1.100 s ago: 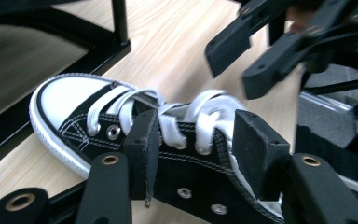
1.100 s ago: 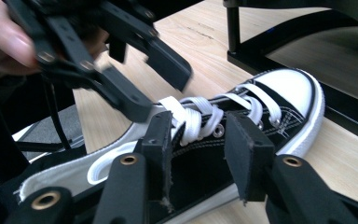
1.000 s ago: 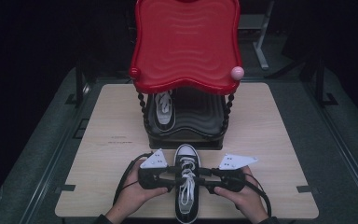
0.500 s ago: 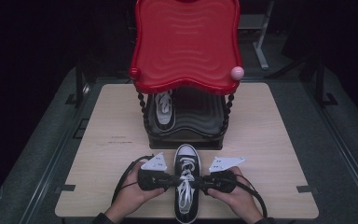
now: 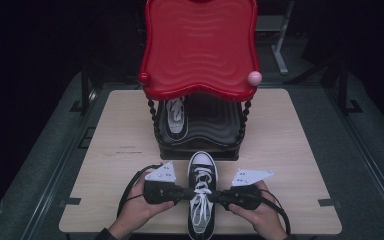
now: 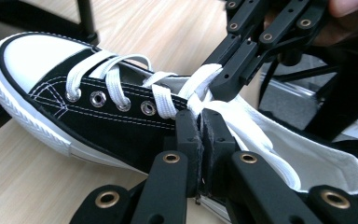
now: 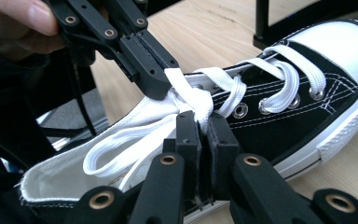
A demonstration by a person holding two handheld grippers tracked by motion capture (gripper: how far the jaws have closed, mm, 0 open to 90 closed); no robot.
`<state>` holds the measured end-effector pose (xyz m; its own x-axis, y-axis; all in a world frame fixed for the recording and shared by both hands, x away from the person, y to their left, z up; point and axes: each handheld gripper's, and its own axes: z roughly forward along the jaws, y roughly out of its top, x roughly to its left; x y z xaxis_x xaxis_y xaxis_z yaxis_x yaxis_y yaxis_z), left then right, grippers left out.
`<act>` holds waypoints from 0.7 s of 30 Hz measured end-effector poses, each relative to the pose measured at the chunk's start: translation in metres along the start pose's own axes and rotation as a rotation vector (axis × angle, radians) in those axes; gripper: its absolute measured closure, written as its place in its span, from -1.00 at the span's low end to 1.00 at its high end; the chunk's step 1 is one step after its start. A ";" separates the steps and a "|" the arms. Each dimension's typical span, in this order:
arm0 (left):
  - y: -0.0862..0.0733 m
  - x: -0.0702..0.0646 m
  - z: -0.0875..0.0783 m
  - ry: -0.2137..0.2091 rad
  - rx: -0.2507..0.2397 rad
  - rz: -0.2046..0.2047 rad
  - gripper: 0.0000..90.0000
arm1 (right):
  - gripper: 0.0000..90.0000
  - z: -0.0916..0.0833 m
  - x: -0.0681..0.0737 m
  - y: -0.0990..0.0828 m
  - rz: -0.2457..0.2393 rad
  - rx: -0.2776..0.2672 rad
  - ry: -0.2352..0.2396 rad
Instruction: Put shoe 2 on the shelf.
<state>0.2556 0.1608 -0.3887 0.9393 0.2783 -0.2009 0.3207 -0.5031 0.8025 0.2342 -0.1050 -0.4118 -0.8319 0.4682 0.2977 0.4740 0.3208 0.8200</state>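
Two shoes are sitting on the table [image 5: 290, 150]; one [image 5: 176, 116] is resting on the lower black shelf [image 5: 215, 125] of a rack, under its red top tray [image 5: 200, 45], while the other shoe [image 5: 201, 195] is lying on the wood just in front of the rack, toe pointing toward it; a pink ball [image 5: 255, 77] is sitting at the tray's right corner; nothing is standing between the grippers and the near shoe. The left gripper [image 5: 180, 192] is reaching in from the shoe's left and the right gripper [image 5: 225, 196] from its right, both meeting over the laces [image 5: 200, 202]; their jaws have just been closing. In the left gripper view the jaws are standing together, pinching a strand of lace [image 6: 223, 112] at the shoe's throat; in the right gripper view the jaws are likewise pressed together, clamping a strand of lace [image 7: 200, 105] beside the knot; each gripper's tips are lying almost touching the other's across the shoe.
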 end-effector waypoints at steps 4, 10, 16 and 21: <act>0.009 -0.008 -0.007 -0.012 -0.033 0.027 0.93 | 0.89 -0.013 0.008 0.005 -0.019 -0.032 0.005; 0.026 -0.014 -0.019 -0.010 -0.073 0.065 0.93 | 0.89 -0.030 0.017 0.019 -0.056 -0.075 -0.005; 0.044 -0.010 -0.025 0.024 -0.098 0.092 0.93 | 0.89 -0.038 0.015 0.035 -0.087 -0.108 -0.031; 0.069 0.010 -0.028 0.101 -0.118 0.123 0.94 | 0.89 -0.038 -0.001 0.060 -0.121 -0.146 -0.093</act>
<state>0.2831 0.1523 -0.3196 0.9513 0.3048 -0.0448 0.1825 -0.4402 0.8791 0.2527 -0.1179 -0.3439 -0.8468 0.5096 0.1524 0.3203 0.2598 0.9110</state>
